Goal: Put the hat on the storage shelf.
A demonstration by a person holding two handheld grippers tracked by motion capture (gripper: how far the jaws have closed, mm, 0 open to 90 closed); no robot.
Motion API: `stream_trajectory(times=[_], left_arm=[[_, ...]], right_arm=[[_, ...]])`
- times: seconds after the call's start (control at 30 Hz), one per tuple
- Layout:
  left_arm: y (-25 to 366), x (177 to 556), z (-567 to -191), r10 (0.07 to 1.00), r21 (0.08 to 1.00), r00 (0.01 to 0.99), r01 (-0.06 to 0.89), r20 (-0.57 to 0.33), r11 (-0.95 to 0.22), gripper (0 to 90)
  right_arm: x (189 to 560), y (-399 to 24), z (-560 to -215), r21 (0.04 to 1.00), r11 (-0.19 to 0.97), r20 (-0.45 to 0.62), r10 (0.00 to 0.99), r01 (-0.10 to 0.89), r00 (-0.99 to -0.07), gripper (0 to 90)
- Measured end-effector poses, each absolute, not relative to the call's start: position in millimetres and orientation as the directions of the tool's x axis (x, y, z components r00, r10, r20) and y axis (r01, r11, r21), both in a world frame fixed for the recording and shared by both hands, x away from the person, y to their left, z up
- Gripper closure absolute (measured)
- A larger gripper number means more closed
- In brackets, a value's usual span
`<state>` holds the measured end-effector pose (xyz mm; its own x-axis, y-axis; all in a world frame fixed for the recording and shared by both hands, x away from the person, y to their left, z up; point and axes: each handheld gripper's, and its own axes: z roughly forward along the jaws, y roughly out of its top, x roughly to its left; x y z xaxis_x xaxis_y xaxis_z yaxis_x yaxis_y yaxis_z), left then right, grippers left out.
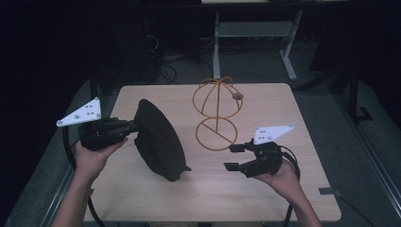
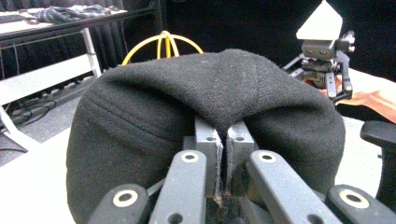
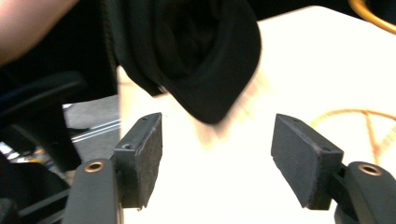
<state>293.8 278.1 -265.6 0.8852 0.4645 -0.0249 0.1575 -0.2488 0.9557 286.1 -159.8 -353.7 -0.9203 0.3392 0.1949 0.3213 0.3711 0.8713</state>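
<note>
Black cap point(image 1: 158, 139) hangs from the left tongs point(image 1: 131, 126), which pinch a fold of its cloth with the jaws pressed fully together; in the left gripper view the fabric point(image 2: 210, 107) bulges over the closed pads and hides most of what lies beyond. The cap's lower edge and brim reach down to the tabletop point(image 1: 265, 189), though whether they rest on it or just clear it is hard to tell. In the right gripper view the cap point(image 3: 196, 51) is blurred and cut off at the top edge, its brim just ahead of the jaws. The right tongs point(image 1: 232, 157) stand wide apart with nothing between the pads, both of which sit clear of the cap. Beyond the right tongs, between them and the far side of the tabletop, stands a yellow wire stand point(image 1: 216, 113), a round base with a domed cage on a stem; a small part on the cage is too small to make out.
</note>
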Motion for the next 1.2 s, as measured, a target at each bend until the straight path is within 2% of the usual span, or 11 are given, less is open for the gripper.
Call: stream_trajectory(times=[0.37,0.7,0.9,1.2], left_arm=[[280,311,-249,0.458,0.947,0.889,0.169,-0.027,-0.273,86.8],[275,328,-237,0.457,0.94,0.889,0.181,-0.03,-0.291,86.8],[266,344,-226,0.445,0.941,0.895,0.181,-0.038,-0.285,86.8],[246,360,-208,0.428,0.937,0.904,0.166,-0.02,-0.306,86.8]], right_arm=[[282,-213,-383,0.868,0.319,0.183,0.505,0.379,-0.843,28.7],[289,-234,-402,0.83,0.336,0.189,0.581,0.445,-0.792,27.4],[288,-240,-405,0.828,0.346,0.151,0.62,0.441,-0.77,26.7],[286,-255,-406,0.838,0.313,0.151,0.654,0.447,-0.741,25.5]])
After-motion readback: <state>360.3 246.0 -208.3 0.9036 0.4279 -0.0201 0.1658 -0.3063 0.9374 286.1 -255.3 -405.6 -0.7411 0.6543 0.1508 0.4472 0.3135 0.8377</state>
